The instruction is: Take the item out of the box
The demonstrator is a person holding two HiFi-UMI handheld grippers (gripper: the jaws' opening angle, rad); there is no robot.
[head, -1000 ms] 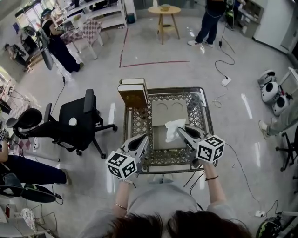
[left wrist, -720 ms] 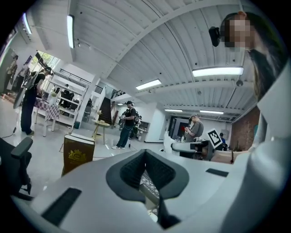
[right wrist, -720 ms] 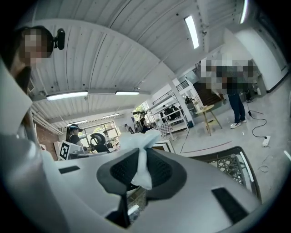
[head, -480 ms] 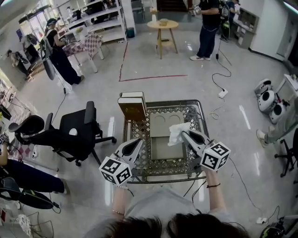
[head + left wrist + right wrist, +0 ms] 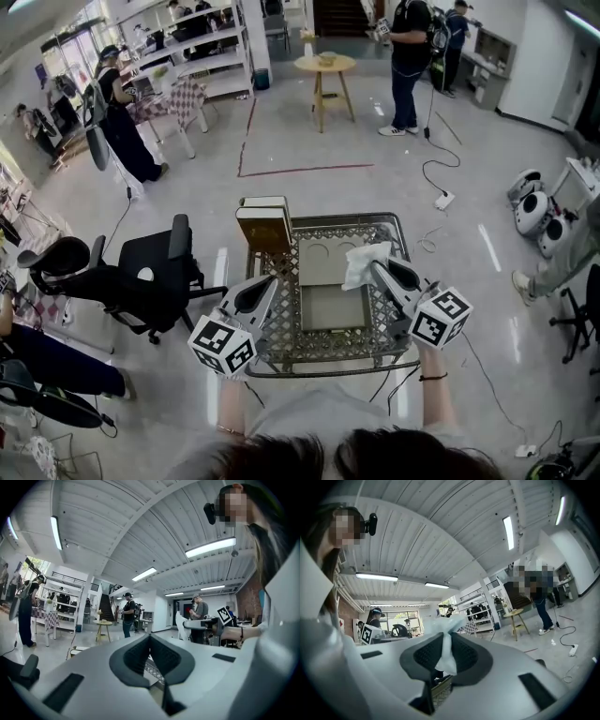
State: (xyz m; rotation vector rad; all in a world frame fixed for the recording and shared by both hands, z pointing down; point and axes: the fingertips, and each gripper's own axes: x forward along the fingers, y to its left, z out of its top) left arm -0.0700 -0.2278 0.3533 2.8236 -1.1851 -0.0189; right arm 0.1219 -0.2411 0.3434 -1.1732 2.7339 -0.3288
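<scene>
An open cardboard box (image 5: 330, 309) lies flat on the metal lattice table (image 5: 274, 330), its flap (image 5: 326, 255) with two round holes folded back. My right gripper (image 5: 377, 266) is shut on a crumpled white wrapper (image 5: 364, 261), which it holds in the air above the box's far right corner. The right gripper view shows the white wrapper (image 5: 448, 641) pinched between the dark pads (image 5: 425, 657) and sticking up past them. My left gripper (image 5: 266, 282) hovers over the table's left front. In its own view the left gripper (image 5: 150, 654) is shut with nothing in it.
A brown book-like box (image 5: 265, 223) stands at the table's back left corner. A black office chair (image 5: 150, 262) is left of the table. White round robots (image 5: 534, 201) and a floor cable (image 5: 434, 183) lie to the right. People stand by a round wooden table (image 5: 323, 64) far back.
My right gripper has lifted the white wrapper up out of the box and away toward the far right. The left gripper has risen a little at the left.
</scene>
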